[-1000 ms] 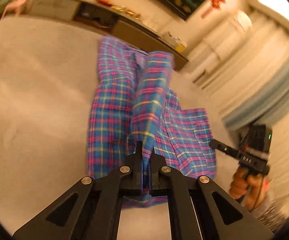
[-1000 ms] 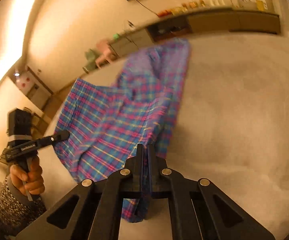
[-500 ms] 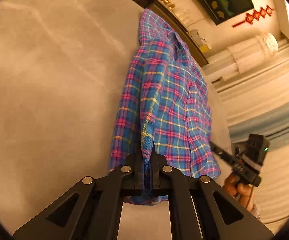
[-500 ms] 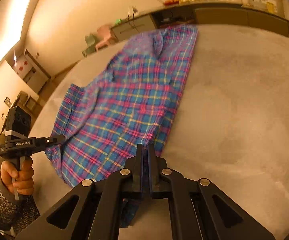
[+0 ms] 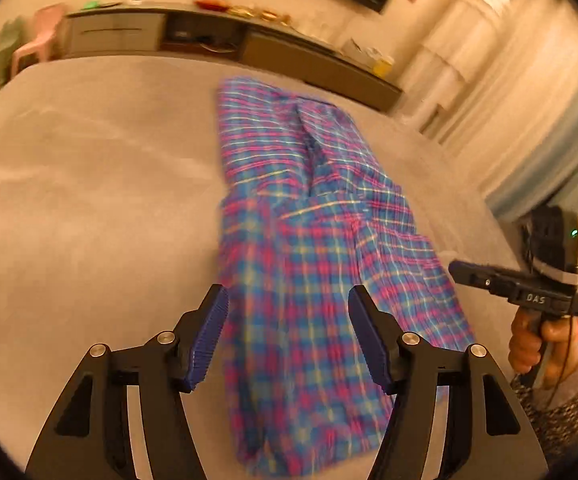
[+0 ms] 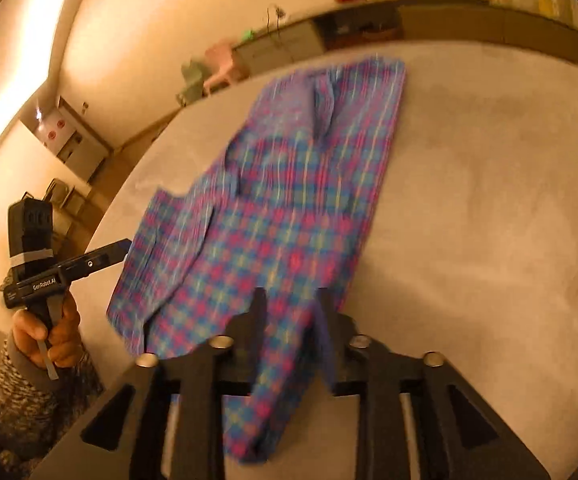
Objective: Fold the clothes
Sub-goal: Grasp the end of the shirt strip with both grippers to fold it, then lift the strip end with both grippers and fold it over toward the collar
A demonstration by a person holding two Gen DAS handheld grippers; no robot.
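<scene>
1. Left claw (image 5: 287, 312): its jaws have just been opening and now stand spread wide, the blue pads clear of the cloth, though the near end of the plaid shirt (image 5: 309, 280) lies between and under them.
2. Right claw (image 6: 291, 308): jaws have just been opening too, parted a little, with a blurred fold of the shirt (image 6: 273, 220) in the gap. Whether the pads touch the fabric, I cannot tell.
3. Just ahead of both claws, the shirt stretches away in a long, narrow, folded strip on the grey bed cover (image 5: 89, 200), its far end well beyond the fingertips.
4. Off to the side of each claw, the other tool shows up: a hand (image 5: 537, 340) grips the right handle, a hand (image 6: 47, 332) in a speckled sleeve (image 6: 17, 400) grips the left.
5. Far beyond the shirt, a low cabinet (image 5: 193, 40) runs along the wall, with a pink chair (image 5: 35, 36) at its end and pale curtains (image 5: 509, 92) off to the right.
</scene>
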